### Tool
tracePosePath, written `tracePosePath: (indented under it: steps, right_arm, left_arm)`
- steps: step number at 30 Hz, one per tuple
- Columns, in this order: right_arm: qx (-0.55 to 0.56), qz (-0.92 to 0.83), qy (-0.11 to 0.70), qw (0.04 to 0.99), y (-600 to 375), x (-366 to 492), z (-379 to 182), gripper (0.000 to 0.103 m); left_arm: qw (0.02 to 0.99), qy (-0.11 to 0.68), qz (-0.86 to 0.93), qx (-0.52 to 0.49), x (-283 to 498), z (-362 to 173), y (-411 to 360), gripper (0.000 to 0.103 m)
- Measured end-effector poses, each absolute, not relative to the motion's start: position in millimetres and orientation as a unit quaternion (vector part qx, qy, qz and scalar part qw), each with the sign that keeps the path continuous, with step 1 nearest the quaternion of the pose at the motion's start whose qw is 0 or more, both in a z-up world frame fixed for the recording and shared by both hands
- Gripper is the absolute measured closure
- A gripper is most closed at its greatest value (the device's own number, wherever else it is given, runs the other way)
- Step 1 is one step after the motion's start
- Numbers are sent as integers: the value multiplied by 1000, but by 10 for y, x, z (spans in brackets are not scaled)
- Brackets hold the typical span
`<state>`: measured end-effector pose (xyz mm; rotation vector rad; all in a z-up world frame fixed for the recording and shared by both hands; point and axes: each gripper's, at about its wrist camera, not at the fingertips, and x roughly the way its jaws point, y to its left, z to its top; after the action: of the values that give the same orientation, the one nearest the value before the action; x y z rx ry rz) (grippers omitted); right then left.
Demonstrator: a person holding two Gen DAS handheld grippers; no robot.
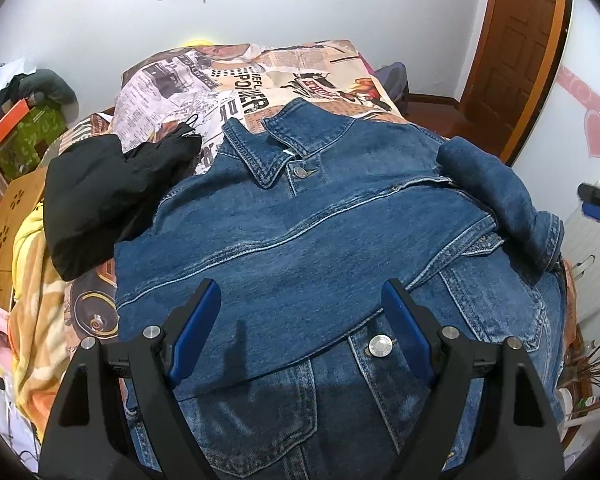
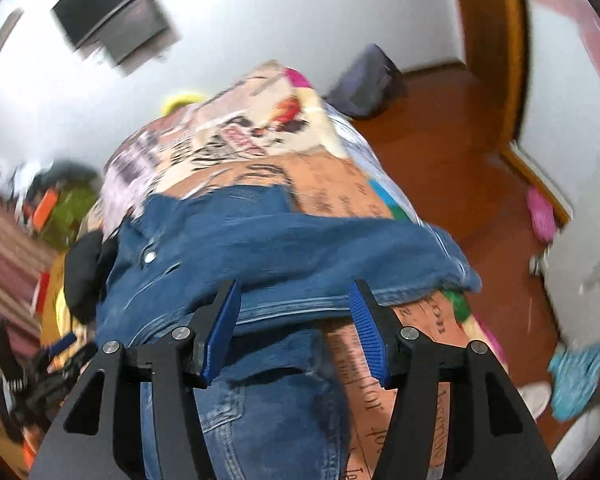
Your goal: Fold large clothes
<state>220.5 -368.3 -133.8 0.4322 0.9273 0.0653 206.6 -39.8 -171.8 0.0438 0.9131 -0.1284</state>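
A blue denim jacket (image 1: 320,216) lies front up on a bed, collar at the far end, with a sleeve (image 1: 496,196) folded over onto its right shoulder. My left gripper (image 1: 300,286) hovers open over the jacket's lower front, its blue pads wide apart and nothing between them. The right wrist view is blurred. In it my right gripper (image 2: 295,286) stands with its jaws apart above the jacket's (image 2: 260,240) right edge, where the folded sleeve lies. Its pads press on nothing.
A newspaper-print bedspread (image 1: 220,80) covers the bed. A black garment (image 1: 100,196) lies crumpled at the jacket's left, with a yellow and orange blanket (image 1: 32,280) beyond it. A wooden floor (image 2: 440,140) and a wooden door (image 1: 516,40) lie to the right of the bed.
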Motion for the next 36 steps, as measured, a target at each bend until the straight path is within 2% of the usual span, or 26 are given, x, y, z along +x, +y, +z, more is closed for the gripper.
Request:
tracePosePath:
  steps: [10, 20, 21, 23, 26, 32, 36]
  right_arm:
    - [364, 33, 486, 794, -4013, 2377, -2041, 51]
    - [356, 19, 470, 808, -4045, 2606, -2074, 51]
    - [344, 12, 469, 813, -4022, 2615, -2041, 53]
    - [322, 6, 473, 820, -3974, 2632, -1988, 68]
    - [287, 6, 463, 839, -3885, 2619, -1840, 78]
    - [226, 30, 416, 880, -3633, 2504, -1309, 88]
    - [196, 70, 378, 902, -3359, 2439, -890, 89]
  left_arm:
    - [889, 453, -57, 25, 2148, -1796, -433, 21]
    - [889, 454, -58, 23, 2171, -1820, -448, 21]
    - [890, 452, -58, 23, 2165, -1814, -442, 21]
    - [891, 450, -57, 24, 2148, -1799, -432, 21]
    - [894, 444, -52, 29, 2120, -1767, -394, 21]
    - [898, 437, -48, 18, 2066, -1728, -271, 21]
    - [901, 431, -46, 8, 2023, -1696, -190, 21]
